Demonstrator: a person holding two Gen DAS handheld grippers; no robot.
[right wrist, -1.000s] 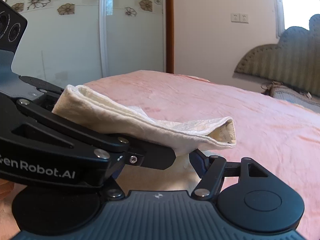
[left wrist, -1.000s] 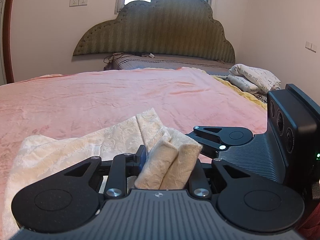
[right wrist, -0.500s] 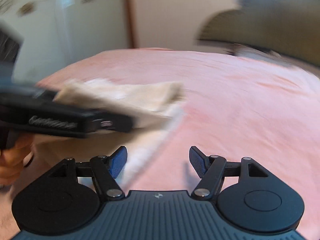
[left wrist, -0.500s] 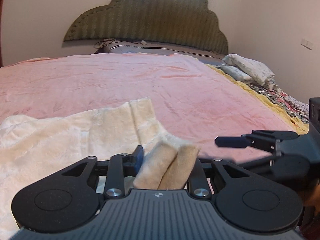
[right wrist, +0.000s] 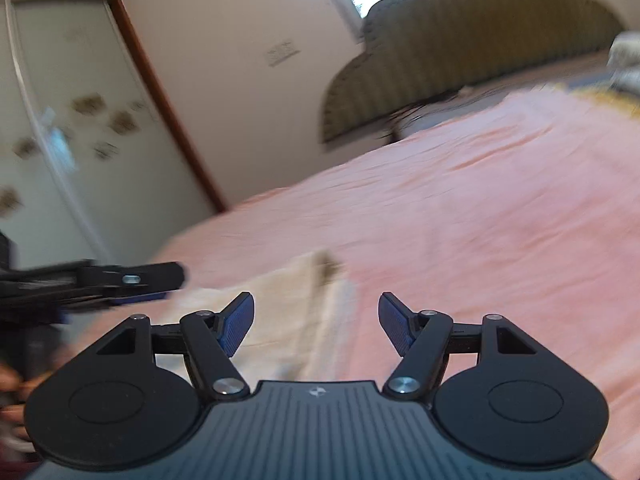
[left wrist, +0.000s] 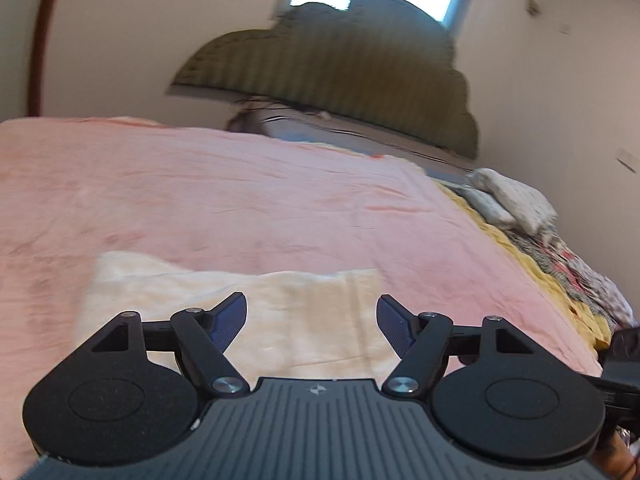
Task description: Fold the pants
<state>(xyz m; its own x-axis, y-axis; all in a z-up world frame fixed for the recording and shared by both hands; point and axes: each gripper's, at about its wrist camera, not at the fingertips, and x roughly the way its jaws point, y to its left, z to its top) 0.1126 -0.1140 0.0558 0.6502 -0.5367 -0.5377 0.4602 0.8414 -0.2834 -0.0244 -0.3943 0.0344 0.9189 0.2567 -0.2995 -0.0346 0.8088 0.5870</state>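
Cream pants (left wrist: 248, 312) lie folded flat on a pink bedspread (left wrist: 240, 200), beyond the left gripper (left wrist: 311, 322), whose fingers are spread and empty. The right gripper (right wrist: 316, 322) is spread too. Only its view shows a blurred wardrobe (right wrist: 60, 140) at 10 o'clock; only the left shows pillows (left wrist: 508, 200) at 3 o'clock. No writing is legible.

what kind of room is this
Almost certainly a bedroom in a home. A wide bed under a pink bedspread fills the view, with a scalloped olive padded headboard against the wall and a wardrobe with flower-patterned sliding doors beside it. The cream pants lie on the bedspread.
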